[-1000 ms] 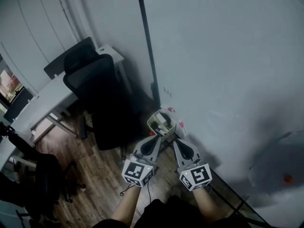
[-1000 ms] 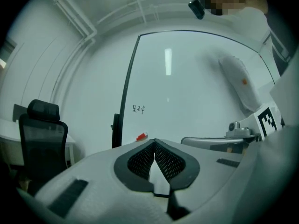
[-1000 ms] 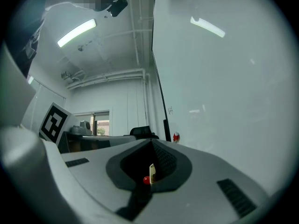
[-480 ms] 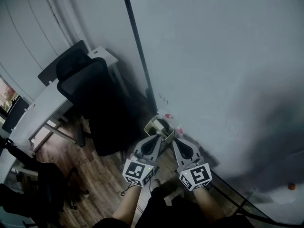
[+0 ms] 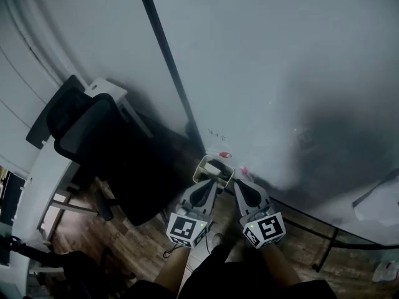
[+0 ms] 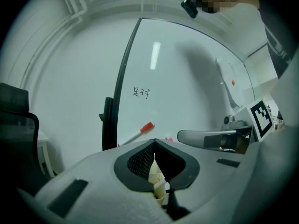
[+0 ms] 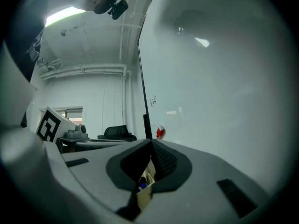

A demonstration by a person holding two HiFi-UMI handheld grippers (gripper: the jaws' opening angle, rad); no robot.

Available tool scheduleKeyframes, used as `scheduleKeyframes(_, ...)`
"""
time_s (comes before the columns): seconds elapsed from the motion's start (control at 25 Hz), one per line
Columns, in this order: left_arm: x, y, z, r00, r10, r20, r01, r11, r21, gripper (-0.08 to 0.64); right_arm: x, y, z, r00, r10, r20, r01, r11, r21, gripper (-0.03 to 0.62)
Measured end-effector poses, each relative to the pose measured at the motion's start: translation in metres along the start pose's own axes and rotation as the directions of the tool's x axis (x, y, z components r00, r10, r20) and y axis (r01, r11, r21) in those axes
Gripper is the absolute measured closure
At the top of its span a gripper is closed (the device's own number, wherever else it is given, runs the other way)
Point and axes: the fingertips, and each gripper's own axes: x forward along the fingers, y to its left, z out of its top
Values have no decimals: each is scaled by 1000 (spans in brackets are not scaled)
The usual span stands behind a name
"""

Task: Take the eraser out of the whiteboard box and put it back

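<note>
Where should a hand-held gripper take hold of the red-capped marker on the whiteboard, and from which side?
Grip the red-capped marker mid-barrel, coming straight in from the room side. It seems to lie against the whiteboard, tilted cap-end up, so only its long sides look free; turn the jaws across that tilt.

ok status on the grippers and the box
Left gripper and right gripper: fingers shut, empty, right at the box. Eraser not made out inside. Nothing in the way; red marker lies on the board.
</note>
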Motion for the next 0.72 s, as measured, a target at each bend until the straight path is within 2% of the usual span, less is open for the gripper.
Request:
scheduleKeyframes(0.24,-8,3,-1,994,-108,-3,108,993,42,555,-2,7,-6,991,-130,4,130,991,-12,589)
scheduleKeyframes(0.48,1,20,-7,999,-37,-17,39,997,65,546,-4,10,-3,986,-168,-2,168,985,-31,589)
scheduleKeyframes(0.6,13,25,-12,999,-7,-39,9,999,52,433,-8,7,-5,982,-188,-11,188,982,-27,589)
scheduleKeyframes(0.72,27,30,-20,996,25,-83,-18,996,83,354,-13,6,-7,980,-199,-14,198,980,-24,589)
